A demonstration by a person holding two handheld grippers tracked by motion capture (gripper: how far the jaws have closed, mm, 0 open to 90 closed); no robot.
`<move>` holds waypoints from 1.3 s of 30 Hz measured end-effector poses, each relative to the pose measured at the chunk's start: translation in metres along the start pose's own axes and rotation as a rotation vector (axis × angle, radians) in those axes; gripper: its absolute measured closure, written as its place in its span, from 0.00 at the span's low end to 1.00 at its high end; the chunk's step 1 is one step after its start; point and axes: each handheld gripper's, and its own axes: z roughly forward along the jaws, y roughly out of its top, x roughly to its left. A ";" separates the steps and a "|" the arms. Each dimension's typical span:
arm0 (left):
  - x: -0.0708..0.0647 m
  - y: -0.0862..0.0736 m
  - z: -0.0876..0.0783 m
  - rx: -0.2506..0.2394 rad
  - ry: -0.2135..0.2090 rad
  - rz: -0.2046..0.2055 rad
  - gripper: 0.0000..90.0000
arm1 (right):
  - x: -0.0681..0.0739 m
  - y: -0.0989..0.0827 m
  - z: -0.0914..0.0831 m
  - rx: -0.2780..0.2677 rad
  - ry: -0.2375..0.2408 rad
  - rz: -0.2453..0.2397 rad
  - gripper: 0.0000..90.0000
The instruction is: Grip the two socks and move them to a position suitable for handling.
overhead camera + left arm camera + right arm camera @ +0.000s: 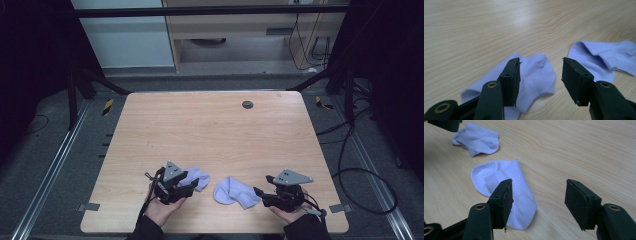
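Both claws apart, nothing clamped. L claw (192, 186) at left sock (198, 178), R claw (257, 192) at right sock (232, 192), near worktop (210, 125) front edge. Probably best: pinch fabric edge low, lift evenly.

We see the high view dim and soft, dark at nine and three o'clock, the table (215, 135) evenly lit, while both gripper views are brighter, with pale glare at twelve o'clock and slightly blurred near jaws.

Two black jaws of the right gripper (537, 195) stand apart above the pale wooden table (586, 150). A flat lilac-white ankle sock (521, 187) lies under the left jaw. A second crumpled lilac sock (477, 138) lies farther off.
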 end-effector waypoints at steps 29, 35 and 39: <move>-0.049 -0.004 0.047 0.154 -0.058 0.095 0.70 | 0.026 -0.015 0.025 0.129 0.138 -0.065 0.70; -0.051 -0.007 0.053 0.185 -0.061 0.092 0.73 | 0.031 -0.017 0.031 0.160 0.149 -0.078 0.72; -0.051 -0.007 0.054 0.186 -0.076 0.081 0.80 | 0.031 -0.018 0.034 0.174 0.158 -0.077 0.76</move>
